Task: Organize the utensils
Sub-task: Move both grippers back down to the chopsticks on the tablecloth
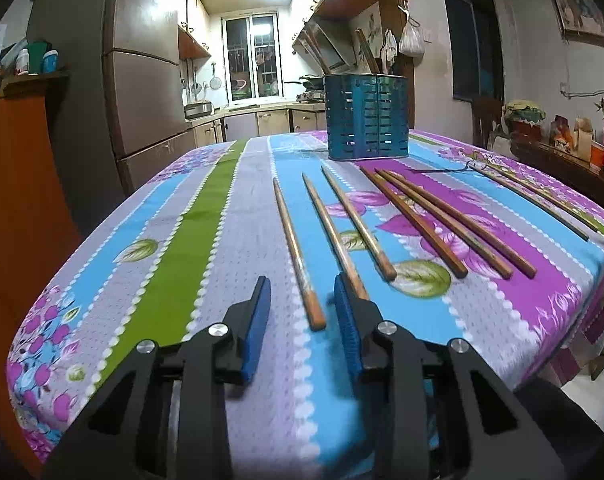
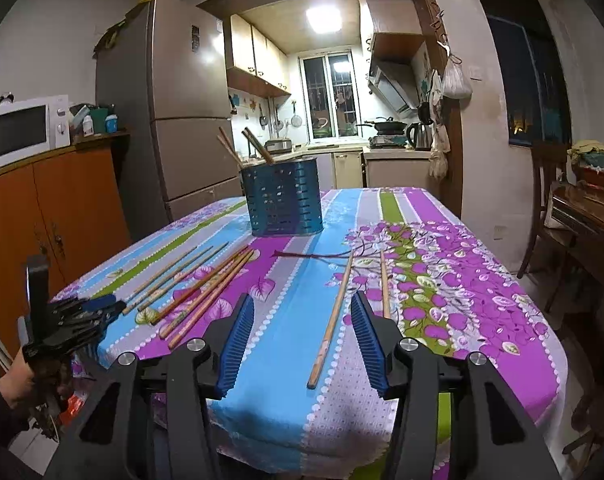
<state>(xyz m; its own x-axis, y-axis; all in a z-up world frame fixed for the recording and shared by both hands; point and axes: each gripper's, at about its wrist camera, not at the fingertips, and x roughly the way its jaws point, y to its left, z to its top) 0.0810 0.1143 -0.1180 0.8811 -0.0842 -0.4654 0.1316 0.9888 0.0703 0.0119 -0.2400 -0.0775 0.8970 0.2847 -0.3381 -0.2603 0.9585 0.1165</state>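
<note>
Presently lying loose on the desk (image 1: 230, 264), covered by a striped floral cloth: eight wooden chopsticks in three lots.

- Lot one: three pale chopsticks (image 1: 329, 224) towards the near edge, spread apart; the leftmost chopstick (image 1: 298, 256) is pointing its thick butt between the left tongs (image 1: 302, 292).
- Lot two: three darker chopsticks (image 1: 449, 220) lying close together, mid-desk.
- Lot three: two pale chopsticks (image 2: 357, 300) near the right edge; one is lying between the right tongs (image 2: 302, 308), the other is passing behind the right finger.
- Receptacle: blue slotted holder (image 1: 367, 118) standing upright towards the far edge, already carrying a few sticks.

Handling, as judged: light, stiff, slender rods, smooth and probably inclined to roll or swivel on the cloth. Best taken at the thick end, squarely across the shaft, so the tip is not drooping on the way to the holder.

Both tongs are standing apart, gripping nothing.
</note>
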